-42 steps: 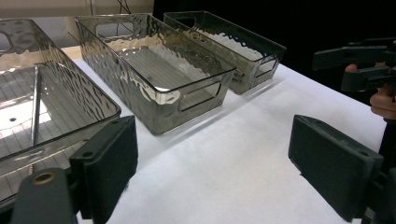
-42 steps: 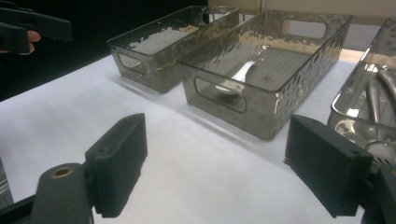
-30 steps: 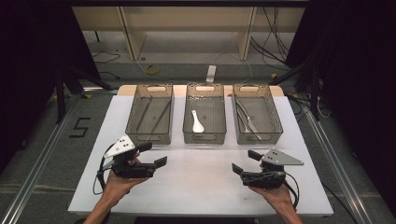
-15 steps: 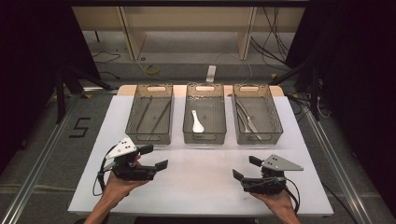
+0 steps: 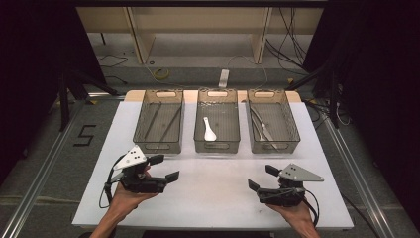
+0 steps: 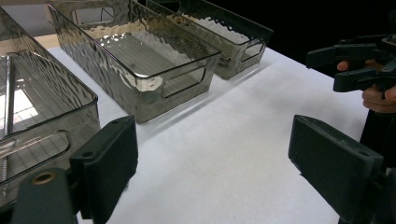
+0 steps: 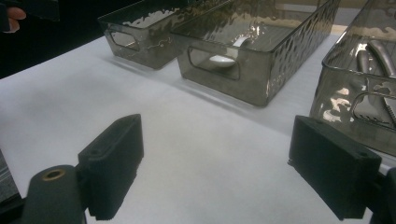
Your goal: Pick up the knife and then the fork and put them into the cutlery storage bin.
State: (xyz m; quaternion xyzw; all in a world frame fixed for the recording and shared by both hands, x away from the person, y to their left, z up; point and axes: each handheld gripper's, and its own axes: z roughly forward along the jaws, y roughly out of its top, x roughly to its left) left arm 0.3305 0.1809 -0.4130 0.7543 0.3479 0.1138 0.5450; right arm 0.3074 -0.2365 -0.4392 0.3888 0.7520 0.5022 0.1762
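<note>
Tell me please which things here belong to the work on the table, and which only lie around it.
Part of the work: left gripper, right gripper, left bin with thin rods, middle bin with white spoon, right bin with metal cutlery.

Lying about: yellow cable coil, white strip, floor marking "5".

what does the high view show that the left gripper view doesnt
The high view alone shows the white plastic spoon lying in the middle tray, the metal utensils in the right-hand smoked clear plastic tray, and the left gripper seen from outside. The left gripper view alone gives a close look between its own two wide-apart black jaws, with nothing held. Both show the white tabletop, the three trays in a row, and the open right gripper in the person's hand.
</note>
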